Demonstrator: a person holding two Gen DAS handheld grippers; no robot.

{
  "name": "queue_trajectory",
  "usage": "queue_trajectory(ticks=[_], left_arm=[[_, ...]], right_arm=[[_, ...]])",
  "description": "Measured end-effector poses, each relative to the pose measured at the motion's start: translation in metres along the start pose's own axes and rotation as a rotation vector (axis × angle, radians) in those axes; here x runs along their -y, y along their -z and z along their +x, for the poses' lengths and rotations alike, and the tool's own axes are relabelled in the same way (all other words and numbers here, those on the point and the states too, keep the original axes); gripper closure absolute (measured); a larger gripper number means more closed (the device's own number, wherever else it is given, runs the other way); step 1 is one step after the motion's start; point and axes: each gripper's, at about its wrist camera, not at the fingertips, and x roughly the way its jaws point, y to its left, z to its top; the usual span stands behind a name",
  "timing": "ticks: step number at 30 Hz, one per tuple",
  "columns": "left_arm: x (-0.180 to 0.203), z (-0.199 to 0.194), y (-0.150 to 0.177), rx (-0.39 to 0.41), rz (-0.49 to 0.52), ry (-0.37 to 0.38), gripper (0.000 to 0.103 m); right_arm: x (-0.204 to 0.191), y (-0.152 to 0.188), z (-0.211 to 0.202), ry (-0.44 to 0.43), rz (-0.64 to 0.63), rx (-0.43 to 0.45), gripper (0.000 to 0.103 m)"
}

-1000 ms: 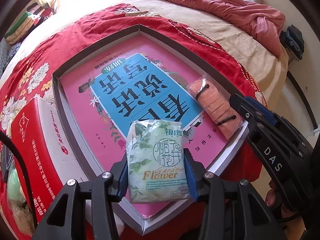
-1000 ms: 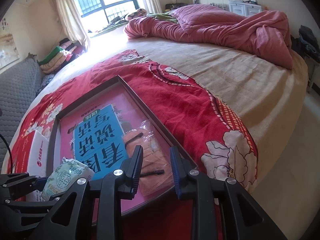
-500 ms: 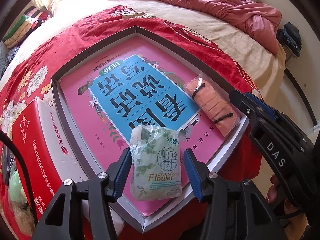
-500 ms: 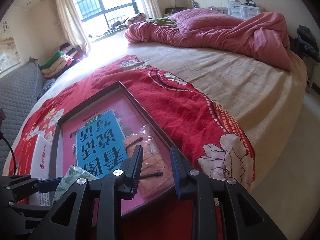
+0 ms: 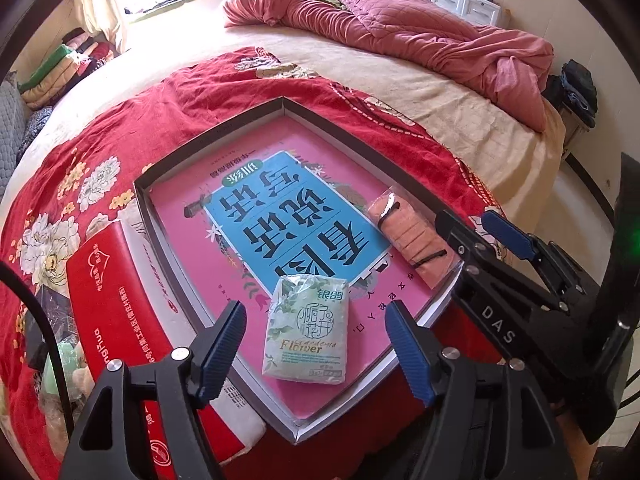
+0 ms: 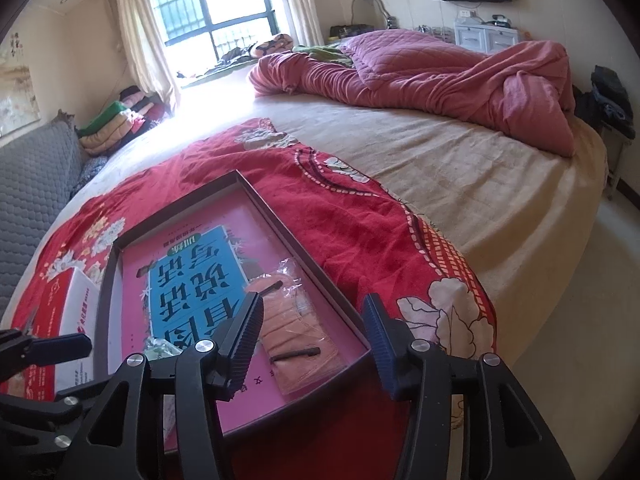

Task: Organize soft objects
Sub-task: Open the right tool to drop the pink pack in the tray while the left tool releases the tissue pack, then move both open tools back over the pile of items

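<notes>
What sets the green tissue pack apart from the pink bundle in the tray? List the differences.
The green tissue pack is pale green with printed leaves and lettering; the pink bundle is plain salmon in clear wrap.
The pack lies at the tray's near edge, the bundle along its right wall.
The bundle has black bands across it; the pack has none.
Both lie flat inside the tray, untouched.

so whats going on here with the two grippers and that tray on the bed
A person is sorting soft packs into a shallow tray on a red bedspread. The left gripper has just been opening: the green tissue pack lies flat in the tray between its fingers, clear of both. The right gripper has also just been opening and hangs over the bagged pink cloth at the tray's right side without gripping it.
</notes>
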Motion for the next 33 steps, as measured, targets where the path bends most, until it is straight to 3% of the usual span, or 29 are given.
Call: queue_trajectory(ticks=[5,9,12,33], left_arm=[[-0.004,-0.012,0.004,0.026,-0.007,-0.014,0.03],[-0.011,-0.025,0.01,0.057,-0.036,-0.023,0.028],[-0.018,-0.034,0.014,0.074,-0.059,-0.02,0.024],[-0.049,-0.072,0.042,0.125,-0.135,-0.019,0.023]], right_arm=[[-0.007,0.0,-0.005,0.017,-0.028,0.013,0.045],[-0.01,0.001,-0.009,0.036,-0.034,0.023,0.03],[-0.012,0.002,-0.012,0.055,-0.04,0.024,0.03],[-0.051,-0.002,-0.064,0.072,-0.095,0.082,0.027]])
